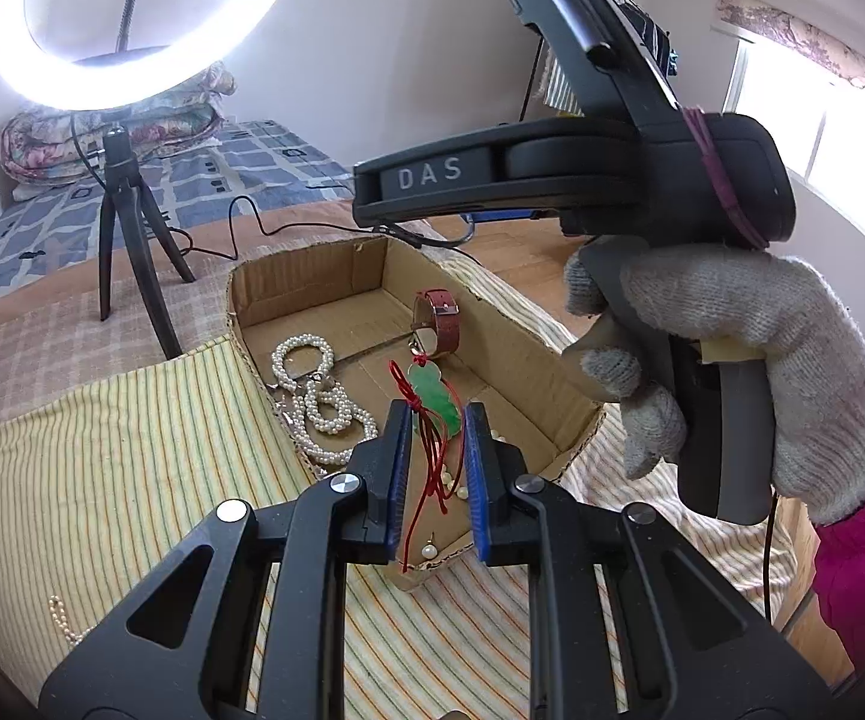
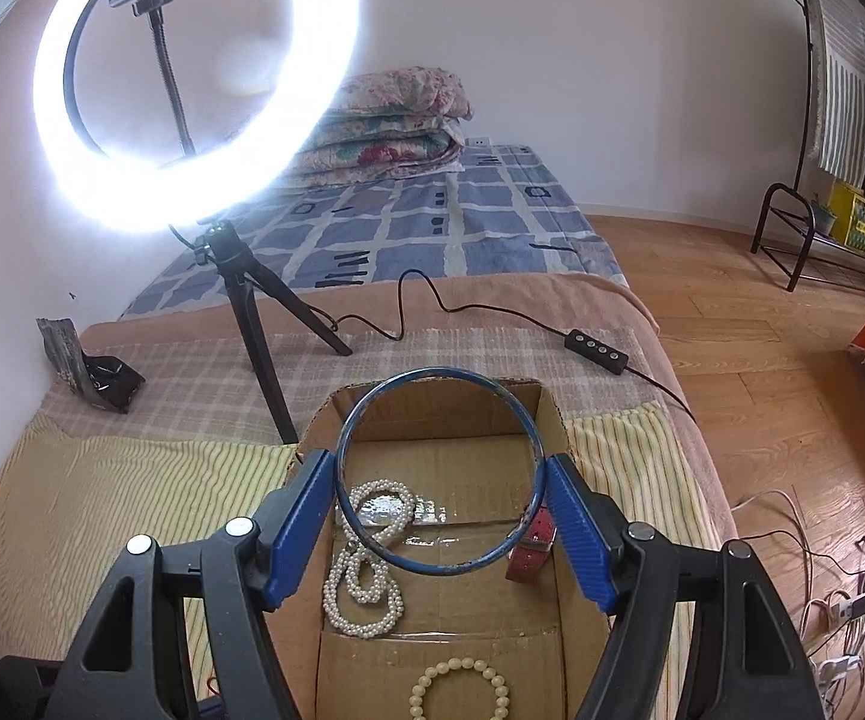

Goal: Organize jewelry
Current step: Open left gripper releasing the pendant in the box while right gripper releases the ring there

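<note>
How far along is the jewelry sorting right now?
Done: pearl necklace, watch and bead bracelet lie in the cardboard box. In hand: left gripper holds the jade pendant, right gripper the blue bangle. Left: a small pearl strand on the cloth.

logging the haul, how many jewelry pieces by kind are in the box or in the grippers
pearl strands: 1
bead bracelets: 1
watches: 1
blue bangles, in the right gripper: 1
green pendants on red cord, in the left gripper: 1
total: 5
</note>
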`<state>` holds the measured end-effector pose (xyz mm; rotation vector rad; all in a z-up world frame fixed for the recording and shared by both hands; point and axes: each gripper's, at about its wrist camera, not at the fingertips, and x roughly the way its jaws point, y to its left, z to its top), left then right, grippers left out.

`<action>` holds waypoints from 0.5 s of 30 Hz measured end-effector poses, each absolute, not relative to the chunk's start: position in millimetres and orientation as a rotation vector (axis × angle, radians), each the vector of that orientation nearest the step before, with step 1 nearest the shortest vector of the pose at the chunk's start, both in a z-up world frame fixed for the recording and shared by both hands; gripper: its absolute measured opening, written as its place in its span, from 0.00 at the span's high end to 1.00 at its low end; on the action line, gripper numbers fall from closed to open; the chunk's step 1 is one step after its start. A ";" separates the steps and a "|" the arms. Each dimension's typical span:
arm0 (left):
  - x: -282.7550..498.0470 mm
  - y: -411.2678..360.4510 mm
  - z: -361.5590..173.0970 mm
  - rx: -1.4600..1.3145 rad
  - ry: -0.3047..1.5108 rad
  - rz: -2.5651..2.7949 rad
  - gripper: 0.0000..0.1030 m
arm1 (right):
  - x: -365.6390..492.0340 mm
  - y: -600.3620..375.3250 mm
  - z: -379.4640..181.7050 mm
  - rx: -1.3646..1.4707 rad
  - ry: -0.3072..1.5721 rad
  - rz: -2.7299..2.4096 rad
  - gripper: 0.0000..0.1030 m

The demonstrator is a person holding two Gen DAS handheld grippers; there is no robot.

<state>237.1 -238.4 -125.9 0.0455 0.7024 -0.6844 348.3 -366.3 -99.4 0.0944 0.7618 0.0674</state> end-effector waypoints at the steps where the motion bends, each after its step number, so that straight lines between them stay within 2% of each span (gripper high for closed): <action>1: 238.1 -239.7 -127.4 0.047 0.705 -0.683 0.85 | 349.7 -366.5 -101.1 0.095 0.765 0.069 0.29; 15: 245.5 -246.0 -135.9 0.052 0.736 -0.685 0.85 | 359.8 -365.2 -115.5 0.107 0.792 0.077 0.29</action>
